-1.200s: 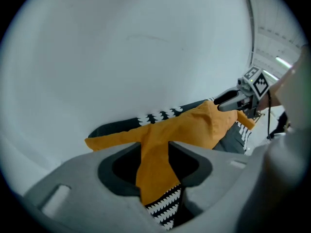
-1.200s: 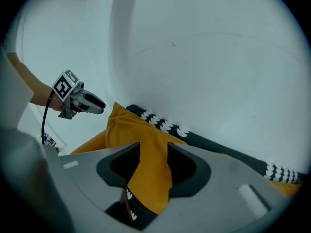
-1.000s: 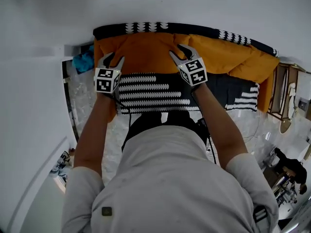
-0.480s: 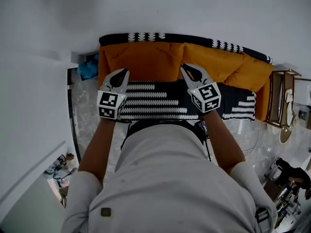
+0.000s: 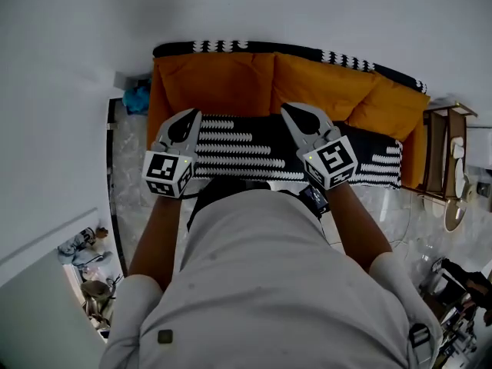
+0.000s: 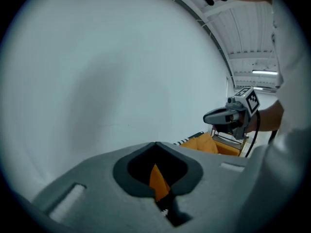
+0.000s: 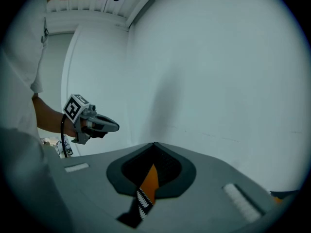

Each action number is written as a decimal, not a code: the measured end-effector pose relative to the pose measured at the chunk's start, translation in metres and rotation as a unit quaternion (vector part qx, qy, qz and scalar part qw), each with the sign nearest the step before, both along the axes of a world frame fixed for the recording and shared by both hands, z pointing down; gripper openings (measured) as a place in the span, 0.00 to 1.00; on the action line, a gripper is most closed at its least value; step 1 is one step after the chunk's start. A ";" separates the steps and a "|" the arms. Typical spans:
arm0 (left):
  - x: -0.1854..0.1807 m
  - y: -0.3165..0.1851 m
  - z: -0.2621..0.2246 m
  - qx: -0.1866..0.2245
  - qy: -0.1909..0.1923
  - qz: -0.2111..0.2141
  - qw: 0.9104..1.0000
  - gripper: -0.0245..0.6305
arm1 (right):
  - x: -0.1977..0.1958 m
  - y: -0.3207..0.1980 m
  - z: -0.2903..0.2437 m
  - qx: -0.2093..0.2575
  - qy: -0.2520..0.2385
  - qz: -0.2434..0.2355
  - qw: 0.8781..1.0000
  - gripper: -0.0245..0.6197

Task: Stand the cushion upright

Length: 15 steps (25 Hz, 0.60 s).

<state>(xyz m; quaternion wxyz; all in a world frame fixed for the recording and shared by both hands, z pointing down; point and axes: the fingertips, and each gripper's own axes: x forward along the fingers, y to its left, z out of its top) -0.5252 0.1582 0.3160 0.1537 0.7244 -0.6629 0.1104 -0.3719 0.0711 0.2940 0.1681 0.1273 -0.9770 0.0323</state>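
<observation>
A sofa (image 5: pixel 246 151) stands against a plain white wall (image 5: pixel 246 6) on a pale marbled floor (image 5: pixel 132 177). A wooden stand (image 5: pixel 440 148) is at its right end and a blue thing (image 5: pixel 138 98) at its left. The sofa's cover is black cloth with rows of white zigzag.

The cushion (image 5: pixel 219 83) stands on its long edge at the left of the seat. It leans on the backrest with its face toward the person and its long axis running along the sofa. It is orange, soft and roughly rectangular, with creased corners. Two other cushions (image 5: pixel 327 81), also orange, lean beside it to the right.

The left gripper (image 5: pixel 192 115) and right gripper (image 5: pixel 289 108) hang over the seat, apart from the cushion. Their fingers have just clenched together, with nothing between them.
</observation>
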 end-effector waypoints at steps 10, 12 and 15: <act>0.097 0.089 -0.008 0.009 0.006 -0.027 1.000 0.04 | 0.087 0.077 -0.017 -0.011 -0.021 -0.035 0.999 0.05; 0.107 0.106 -0.008 0.002 0.006 -0.028 1.000 0.04 | 0.096 0.092 -0.018 -0.012 -0.021 -0.042 0.999 0.05; 0.112 0.131 -0.008 -0.005 -0.004 -0.026 1.000 0.04 | 0.103 0.116 -0.013 -0.028 -0.024 -0.042 0.998 0.05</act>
